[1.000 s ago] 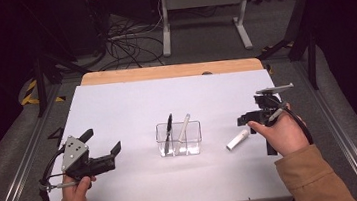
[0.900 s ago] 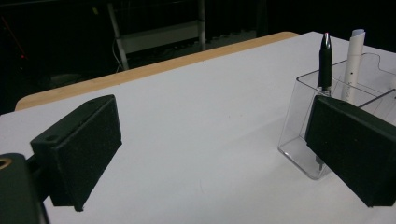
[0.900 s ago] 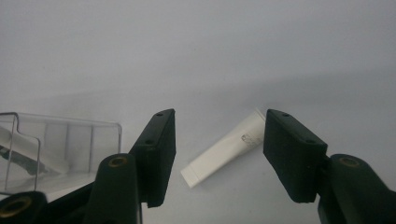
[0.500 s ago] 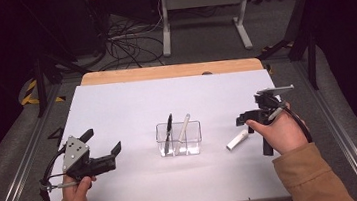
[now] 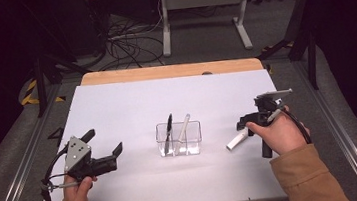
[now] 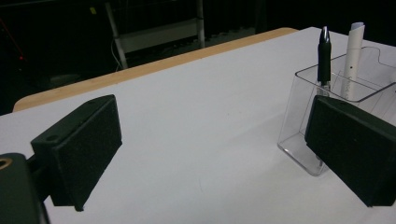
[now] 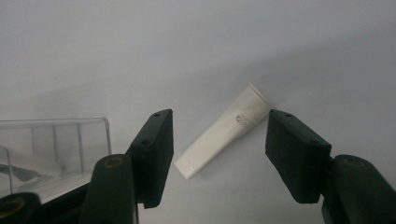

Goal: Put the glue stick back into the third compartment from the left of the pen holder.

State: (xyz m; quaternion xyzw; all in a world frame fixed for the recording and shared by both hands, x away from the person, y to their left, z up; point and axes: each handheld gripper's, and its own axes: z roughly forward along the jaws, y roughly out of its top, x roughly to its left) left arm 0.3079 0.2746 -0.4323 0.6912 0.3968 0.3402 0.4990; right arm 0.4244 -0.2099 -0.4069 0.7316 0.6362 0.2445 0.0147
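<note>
White tube [image 5: 237, 139]: small, plain white with a faint printed mark, capped, lying flat on the white counter [image 5: 127, 111]. It lies slanted, right of the clear holder [image 5: 179, 138], between the right tool's [image 7: 219, 154] spread jaws, untouched.

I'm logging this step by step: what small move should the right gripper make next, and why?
Probably lower the right gripper and close on the white tube. Its jaws stand open on either side of the tube, which lies flat on the table beside the clear holder.

A white-covered table [image 5: 117, 112] carries a clear box [image 5: 179, 138] and a white tube [image 5: 237, 139].
</note>
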